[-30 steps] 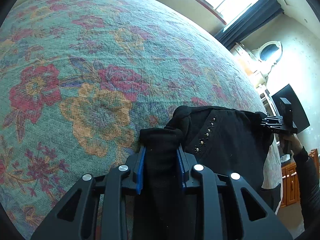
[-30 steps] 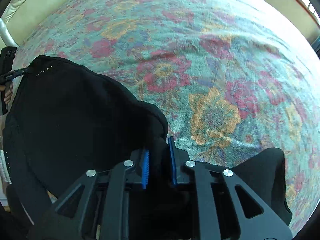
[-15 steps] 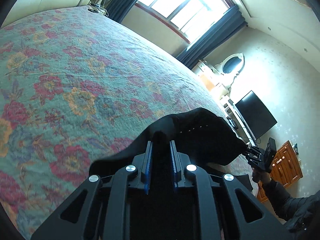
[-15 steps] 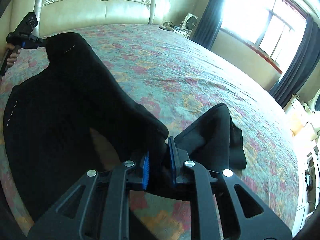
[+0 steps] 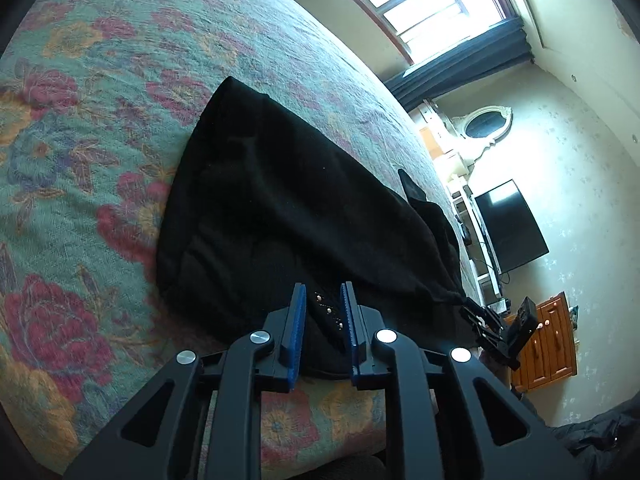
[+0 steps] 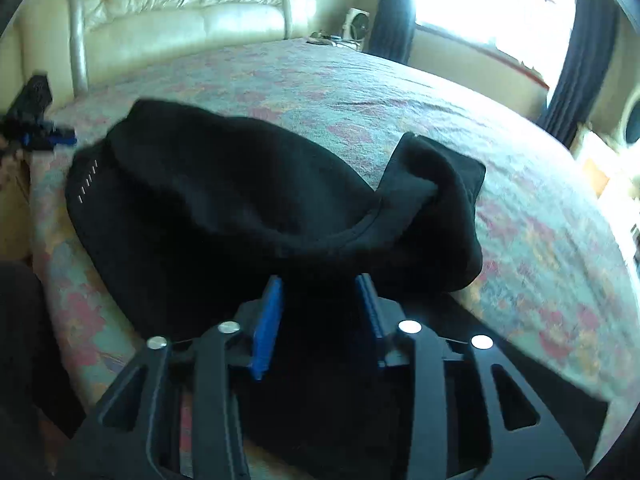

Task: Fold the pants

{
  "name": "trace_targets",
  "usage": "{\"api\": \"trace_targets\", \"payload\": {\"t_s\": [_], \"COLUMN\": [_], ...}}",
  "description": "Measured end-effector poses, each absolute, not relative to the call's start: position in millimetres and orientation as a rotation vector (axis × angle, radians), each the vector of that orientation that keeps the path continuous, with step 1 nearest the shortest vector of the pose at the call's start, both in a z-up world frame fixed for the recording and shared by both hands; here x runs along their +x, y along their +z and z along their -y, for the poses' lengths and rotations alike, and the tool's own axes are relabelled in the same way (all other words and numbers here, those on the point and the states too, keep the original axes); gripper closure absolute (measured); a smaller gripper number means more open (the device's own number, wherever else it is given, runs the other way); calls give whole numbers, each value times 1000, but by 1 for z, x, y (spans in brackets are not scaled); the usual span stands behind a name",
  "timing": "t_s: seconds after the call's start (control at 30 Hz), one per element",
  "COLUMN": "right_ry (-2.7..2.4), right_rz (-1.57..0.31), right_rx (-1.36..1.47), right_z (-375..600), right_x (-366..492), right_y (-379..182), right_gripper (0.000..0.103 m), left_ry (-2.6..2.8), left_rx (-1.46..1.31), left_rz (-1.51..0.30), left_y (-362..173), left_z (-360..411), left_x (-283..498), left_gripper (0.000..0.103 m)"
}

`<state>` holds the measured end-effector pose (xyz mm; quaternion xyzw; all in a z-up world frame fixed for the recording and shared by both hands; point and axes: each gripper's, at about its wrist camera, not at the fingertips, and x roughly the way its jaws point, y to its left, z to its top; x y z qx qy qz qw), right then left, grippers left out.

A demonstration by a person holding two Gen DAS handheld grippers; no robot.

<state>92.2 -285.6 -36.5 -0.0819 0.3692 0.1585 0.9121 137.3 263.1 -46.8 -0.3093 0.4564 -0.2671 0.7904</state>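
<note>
Black pants [image 5: 288,216] lie on the floral bedspread [image 5: 80,128] near the bed's near edge, already doubled over on themselves; long axis runs from the left gripper [image 5: 322,312] away toward the far side of the bed in the left wrist view, and side to side across the right wrist view; left gripper sits low at the bed edge, fingers pointing along the cloth, blue pads parted with the studded hem [image 5: 328,308] showing in the gap; pads look to be just off the fabric, so I read it as released, no grasp; right gripper [image 6: 320,292] is spread wide, nothing pinched, black cloth lying under and between the pads but not squeezed; frame is motion-blurred, so contact with the fabric cannot be settled; in the right view a leg end [image 6: 440,184] is flopped back in a loose hump to the right of the main fold, rumpled, not flat; a row of studs [image 6: 86,182] marks the far left edge, close to the left gripper seen there; judgement: one fold laid down, both grippers let go; the rumpled leg end lies nearest the right gripper, so that side likely needs smoothing before the next fold across the long axis; headboard [image 6: 180,28] and window [image 6: 492,4] behind, TV [image 5: 510,228] at the wall
</note>
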Motion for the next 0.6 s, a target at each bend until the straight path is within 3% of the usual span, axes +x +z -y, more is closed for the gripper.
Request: {"api": "trace_targets", "payload": {"t_s": [0.03, 0.07, 0.13, 0.6], "right_ry": [338, 347, 367, 343], "right_rz": [-765, -770, -797, -847], "right_rx": [-30, 123, 349, 1102], "right_z": [294, 301, 310, 322], "right_x": [90, 86, 82, 100], "right_y": [-33, -32, -39, -113], "right_gripper": [37, 36, 36, 36], "left_ry": [-563, -540, -483, -244], "left_rx": [-682, -698, -746, -980], "left_rz": [-968, -953, -923, -919], "left_y": [-46, -45, -47, -79], "left_z": [-261, -260, -259, -259], "left_x": [138, 141, 149, 174], "left_gripper": [76, 59, 46, 45]}}
